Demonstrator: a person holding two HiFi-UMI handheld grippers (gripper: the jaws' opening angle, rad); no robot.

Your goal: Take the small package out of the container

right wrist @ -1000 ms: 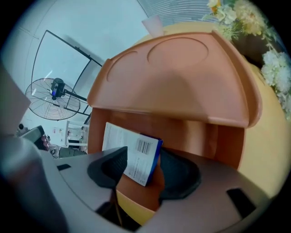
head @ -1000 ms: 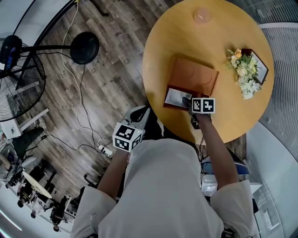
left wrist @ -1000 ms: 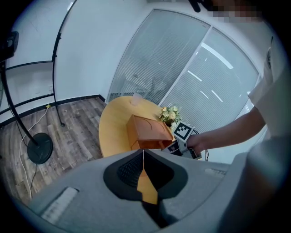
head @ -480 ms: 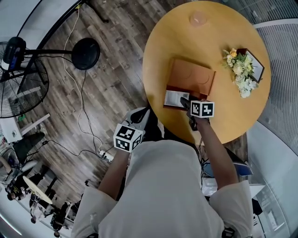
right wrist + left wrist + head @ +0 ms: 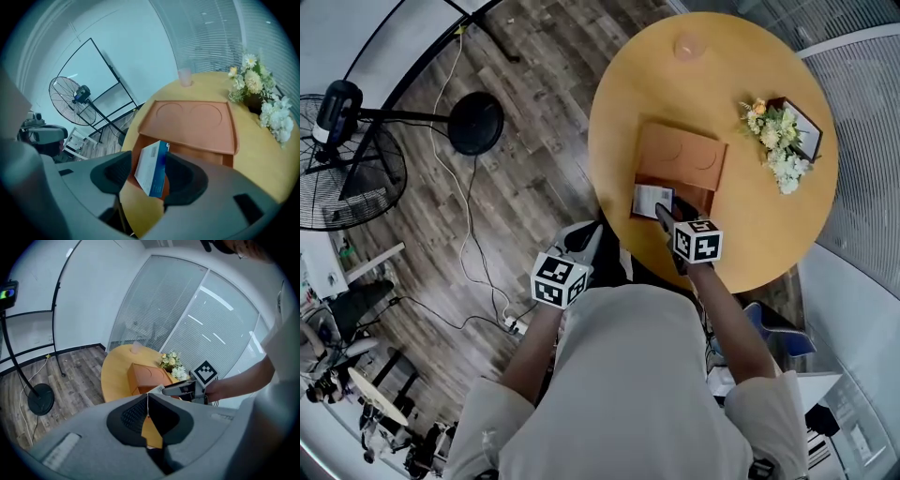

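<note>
At the near edge of the round table (image 5: pixel 750 234), the right tool (image 5: pixel 664 217) is gripping the small package (image 5: pixel 651 199), its jaws pressing on the two broad faces of the white-and-blue box. In the right gripper view the small package (image 5: pixel 152 168) is tilting, just in front of the container (image 5: pixel 192 124), an orange-brown box whose flat lid is carrying two round impressions. The package seems to be sitting at the container's open near side; whether it is fully clear of the opening is hard to tell. In the head view the container (image 5: pixel 680 159) is lying near the middle of the table. A bunch of flowers (image 5: pixel 778 141) is standing to the right of the container, and a pale cup (image 5: pixel 687 45) is standing beyond it, well apart. The left tool (image 5: pixel 592 232) is hovering off the table, to the left of the container and nearer the person, its jaws closed on nothing. A standing fan (image 5: pixel 337 159) is sitting on the wooden floor, far left of the container.
</note>
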